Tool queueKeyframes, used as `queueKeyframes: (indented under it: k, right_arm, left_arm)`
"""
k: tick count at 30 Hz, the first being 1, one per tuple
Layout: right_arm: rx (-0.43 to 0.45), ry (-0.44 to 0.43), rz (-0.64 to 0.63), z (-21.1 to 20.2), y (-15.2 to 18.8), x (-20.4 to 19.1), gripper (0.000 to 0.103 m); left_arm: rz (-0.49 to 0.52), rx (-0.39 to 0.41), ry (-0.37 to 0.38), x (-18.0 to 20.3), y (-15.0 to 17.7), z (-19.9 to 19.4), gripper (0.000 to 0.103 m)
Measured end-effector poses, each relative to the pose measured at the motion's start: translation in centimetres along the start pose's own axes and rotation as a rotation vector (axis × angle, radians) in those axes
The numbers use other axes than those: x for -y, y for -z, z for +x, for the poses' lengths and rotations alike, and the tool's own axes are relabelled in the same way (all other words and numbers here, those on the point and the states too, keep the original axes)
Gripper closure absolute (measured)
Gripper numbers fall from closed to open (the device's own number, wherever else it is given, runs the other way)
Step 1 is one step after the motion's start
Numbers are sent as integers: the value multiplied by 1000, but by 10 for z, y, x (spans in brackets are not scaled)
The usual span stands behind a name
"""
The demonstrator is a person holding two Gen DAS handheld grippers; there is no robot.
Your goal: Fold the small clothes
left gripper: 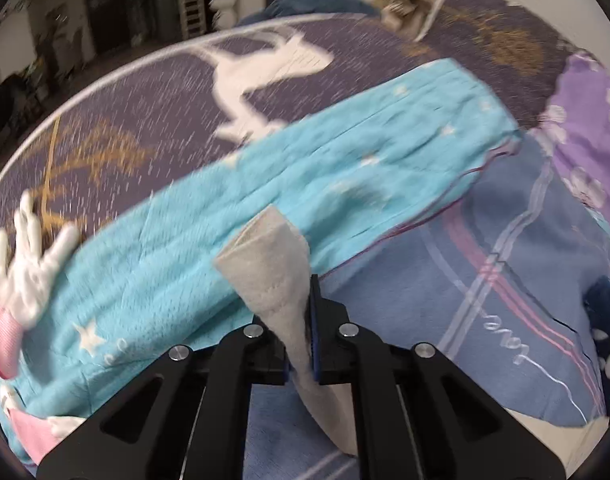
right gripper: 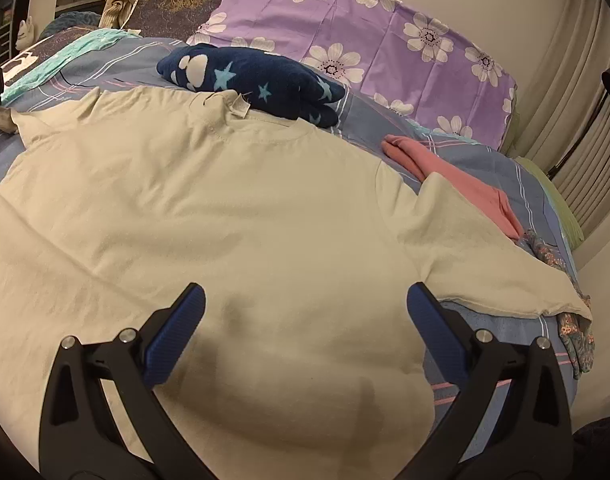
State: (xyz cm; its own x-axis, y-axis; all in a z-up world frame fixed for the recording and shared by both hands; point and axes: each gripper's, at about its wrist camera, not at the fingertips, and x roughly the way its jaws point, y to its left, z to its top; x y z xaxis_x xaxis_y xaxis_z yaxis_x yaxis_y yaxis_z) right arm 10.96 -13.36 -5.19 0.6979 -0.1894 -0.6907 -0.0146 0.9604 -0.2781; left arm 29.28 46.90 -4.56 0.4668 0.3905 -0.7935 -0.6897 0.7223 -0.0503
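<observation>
The cream shirt (right gripper: pixel 209 216) lies spread flat on the bed (right gripper: pixel 501 320), collar away from the camera, one sleeve reaching out to the right edge. The right tool (right gripper: pixel 305 320) hangs just above the shirt's lower body with its jaws wide apart, holding nothing, the cloth filling the space between and below its blue pads (right gripper: pixel 177 336). The left tool (left gripper: pixel 305 320) is clamped tight on a fold of the shirt (left gripper: pixel 273 264), which stands up from the jaws as a peaked corner and trails down beneath them. Beyond the collar sits a navy star-print garment (right gripper: pixel 257 80), with a pink one (right gripper: pixel 457 176) to the right. A turquoise blanket (left gripper: pixel 265 200) lies ahead of the left tool.
</observation>
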Motion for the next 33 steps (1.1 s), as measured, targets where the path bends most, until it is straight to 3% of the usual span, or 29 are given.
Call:
queueKeyframes:
  k: [3, 6, 12, 14, 15, 17, 20, 25, 27, 29, 31, 33]
  right_arm:
    - [17, -4, 26, -5, 0, 6, 2]
    - [33, -8, 48, -11, 3, 12, 2]
    - [39, -7, 97, -19, 14, 25, 2]
    - [34, 0, 115, -20, 19, 32, 2]
    - [30, 4, 126, -20, 21, 36, 2]
    - [22, 11, 147, -20, 25, 44, 2]
    - [12, 8, 182, -19, 30, 58, 2]
    - [-2, -66, 249, -15, 25, 75, 3]
    - [9, -135, 259, -13, 16, 75, 25]
    - [-1, -220, 236, -8, 1, 66, 64]
    - [-24, -307, 218, 0, -13, 54, 80]
    - [-51, -426, 185, 12, -35, 34, 80]
  left_arm:
    - [99, 99, 138, 31, -2, -50, 96]
    - [213, 171, 332, 80, 8, -112, 96]
    - [500, 247, 775, 184, 87, -240, 94]
    - [606, 246, 876, 213, 130, -267, 77]
    - [650, 248, 897, 224, 149, -275, 48]
    - [733, 288, 894, 240, 189, -288, 27]
    - [875, 292, 867, 249, 235, -289, 27]
    - [902, 294, 720, 214, 261, -265, 26]
    - [873, 287, 635, 190, 261, -247, 26]
    - [819, 253, 568, 165, 252, -224, 26]
    - [753, 215, 515, 139, 241, -202, 26]
    - [692, 185, 463, 117, 234, -184, 26]
